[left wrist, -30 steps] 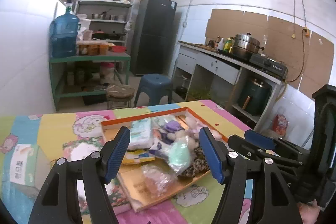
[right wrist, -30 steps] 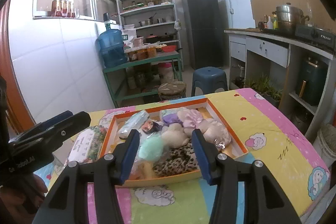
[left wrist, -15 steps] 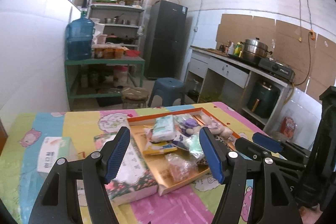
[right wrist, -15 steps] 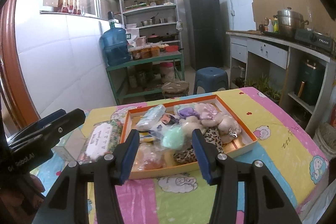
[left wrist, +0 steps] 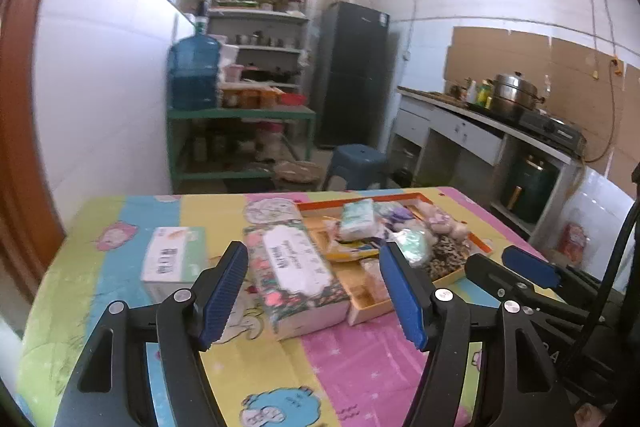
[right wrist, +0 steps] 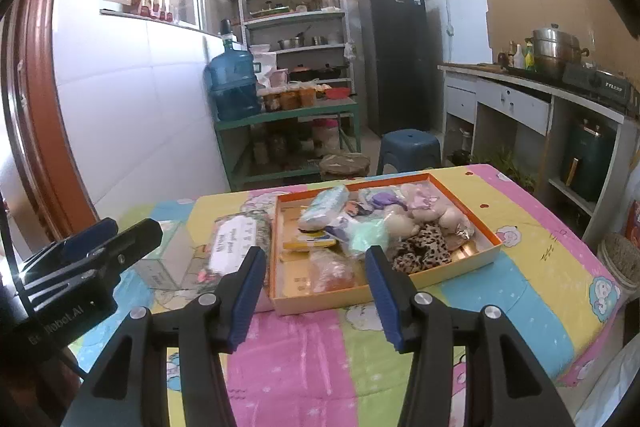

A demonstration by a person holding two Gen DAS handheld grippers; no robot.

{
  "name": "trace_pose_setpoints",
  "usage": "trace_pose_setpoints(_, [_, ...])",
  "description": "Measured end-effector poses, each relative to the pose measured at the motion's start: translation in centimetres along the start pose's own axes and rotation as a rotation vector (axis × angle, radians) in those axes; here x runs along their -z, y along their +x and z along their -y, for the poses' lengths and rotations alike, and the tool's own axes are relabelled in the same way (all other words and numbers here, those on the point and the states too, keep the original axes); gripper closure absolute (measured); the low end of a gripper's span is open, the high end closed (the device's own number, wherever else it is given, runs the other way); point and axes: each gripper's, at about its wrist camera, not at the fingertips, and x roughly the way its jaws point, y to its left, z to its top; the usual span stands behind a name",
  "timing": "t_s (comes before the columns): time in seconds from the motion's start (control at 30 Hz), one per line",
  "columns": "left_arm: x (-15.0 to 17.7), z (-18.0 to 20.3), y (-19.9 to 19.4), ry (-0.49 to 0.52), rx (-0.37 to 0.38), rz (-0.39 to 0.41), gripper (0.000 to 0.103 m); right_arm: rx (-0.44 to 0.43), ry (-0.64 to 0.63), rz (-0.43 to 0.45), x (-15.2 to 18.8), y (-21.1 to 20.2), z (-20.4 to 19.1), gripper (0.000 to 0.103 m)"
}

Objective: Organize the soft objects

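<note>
An orange-rimmed tray (right wrist: 490, 251) on the quilted table holds several soft things: a white tissue pack (right wrist: 325, 207), a mint green pouch (right wrist: 370, 234), a leopard-print cloth (right wrist: 424, 251), plush toys (right wrist: 424, 211) and a clear bag (right wrist: 330, 269). It also shows in the left wrist view (left wrist: 362, 303). A floral tissue pack (left wrist: 294, 277) lies left of the tray, also seen in the right wrist view (right wrist: 236, 243). My left gripper (left wrist: 314, 293) is open and empty above the near table. My right gripper (right wrist: 316, 293) is open and empty before the tray.
A white and green tissue box (left wrist: 172, 259) lies at the table's left. Beyond the table stand a blue stool (right wrist: 408, 149), a green shelf with a water jug (right wrist: 234, 85), a fridge (right wrist: 394, 61) and a counter with a pot (right wrist: 554, 47).
Both grippers have pulled back and up from the tray, which now looks smaller and farther. The left view has swung left, bringing the two tissue boxes into sight. Both stayed open.
</note>
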Motion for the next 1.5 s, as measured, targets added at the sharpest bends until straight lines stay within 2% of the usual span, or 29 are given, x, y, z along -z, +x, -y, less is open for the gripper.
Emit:
trace_pose_setpoints(0.17, [0.5,-0.7,-2.8,-0.003,-0.078,0.039,0.033,-0.003,-0.012,0.028,0.4,-1.7,-1.6,0.051])
trace_pose_setpoints(0.4, [0.8,-1.3,-4.8,-0.025,-0.095,0.030,0.033,0.011,-0.025,0.025,0.9,-3.5,-2.7,0.051])
trace_pose_setpoints(0.6, [0.9,-0.6,-6.1,-0.002,-0.124,0.034,0.033,0.024,-0.034,0.030,1.3,-4.8,-3.2,0.051])
trace_pose_setpoints(1.5, [0.4,-0.6,-6.9,-0.006,-0.149,0.055,0.033,0.021,-0.051,0.042,0.8,-5.7,-3.8,0.051])
